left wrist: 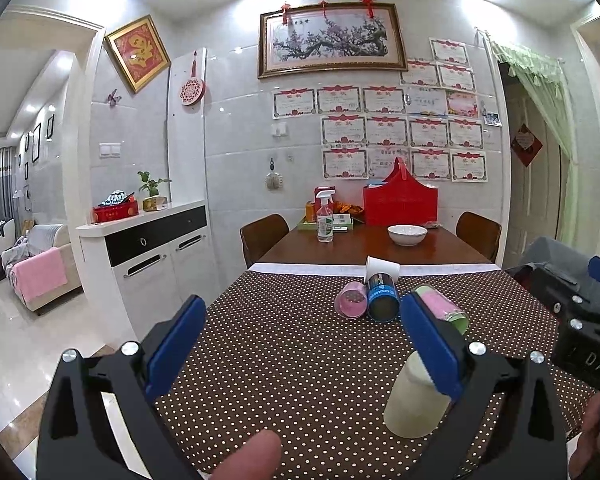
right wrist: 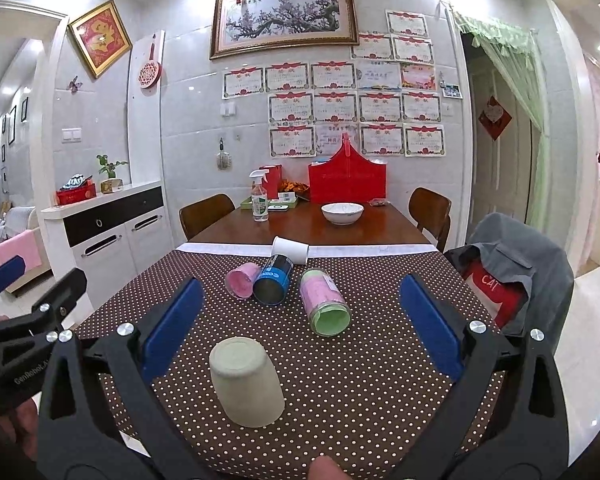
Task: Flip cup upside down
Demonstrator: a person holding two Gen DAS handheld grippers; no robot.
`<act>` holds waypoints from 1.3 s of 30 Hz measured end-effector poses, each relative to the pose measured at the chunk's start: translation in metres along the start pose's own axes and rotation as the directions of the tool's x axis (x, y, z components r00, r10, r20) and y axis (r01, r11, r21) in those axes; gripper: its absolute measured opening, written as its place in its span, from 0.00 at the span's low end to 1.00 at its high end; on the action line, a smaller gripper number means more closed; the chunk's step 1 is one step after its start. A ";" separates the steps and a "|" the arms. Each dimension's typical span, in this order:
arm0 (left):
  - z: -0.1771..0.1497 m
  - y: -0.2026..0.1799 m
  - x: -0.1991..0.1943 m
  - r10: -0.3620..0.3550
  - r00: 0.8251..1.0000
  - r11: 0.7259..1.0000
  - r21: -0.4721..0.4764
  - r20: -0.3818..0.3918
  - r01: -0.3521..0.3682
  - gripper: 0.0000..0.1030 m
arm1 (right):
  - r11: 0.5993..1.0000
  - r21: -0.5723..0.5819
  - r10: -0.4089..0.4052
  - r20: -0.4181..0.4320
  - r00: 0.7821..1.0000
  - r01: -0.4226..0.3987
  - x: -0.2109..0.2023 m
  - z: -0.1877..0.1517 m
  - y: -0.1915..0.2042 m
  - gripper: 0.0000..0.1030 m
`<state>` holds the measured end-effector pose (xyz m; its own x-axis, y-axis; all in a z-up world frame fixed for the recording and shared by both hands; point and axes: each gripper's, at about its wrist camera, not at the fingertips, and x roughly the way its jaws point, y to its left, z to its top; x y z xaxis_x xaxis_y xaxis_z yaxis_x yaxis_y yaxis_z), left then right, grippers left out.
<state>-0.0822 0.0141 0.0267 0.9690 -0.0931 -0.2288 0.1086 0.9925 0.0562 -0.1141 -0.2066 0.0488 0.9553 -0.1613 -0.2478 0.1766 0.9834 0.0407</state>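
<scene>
A cream cup (right wrist: pixel 246 382) stands upside down, base up, on the brown polka-dot tablecloth (right wrist: pixel 340 380) near the front edge. In the left wrist view the cup (left wrist: pixel 414 404) sits partly behind the right finger. My right gripper (right wrist: pixel 298 330) is open and empty, with the cup between its fingers, nearer the left one. My left gripper (left wrist: pixel 300 344) is open and empty, left of the cup. Farther back lie a pink cup (right wrist: pixel 242 280), a dark blue cup (right wrist: pixel 274 285), a pink-and-green cup (right wrist: pixel 325 307) and a white paper cup (right wrist: pixel 290 249), all on their sides.
A white bowl (right wrist: pixel 342 213), a spray bottle (right wrist: pixel 259 197) and a red box (right wrist: pixel 347 180) stand on the bare wooden table beyond the cloth. Chairs flank the table; one at right (right wrist: pixel 512 276) carries clothes. A white cabinet (right wrist: pixel 112 228) stands at left.
</scene>
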 end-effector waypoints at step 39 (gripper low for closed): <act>0.003 0.009 -0.005 0.014 1.000 1.000 -0.012 0.016 -0.014 0.94 | 1.000 -0.002 0.025 -0.006 1.000 -0.025 0.000 0.000 0.013 0.94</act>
<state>-0.0856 0.0231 0.0314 0.9738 -0.0800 -0.2129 0.0921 0.9946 0.0478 -0.1115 -0.1938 0.0492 0.9580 -0.1362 -0.2523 0.1522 0.9873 0.0448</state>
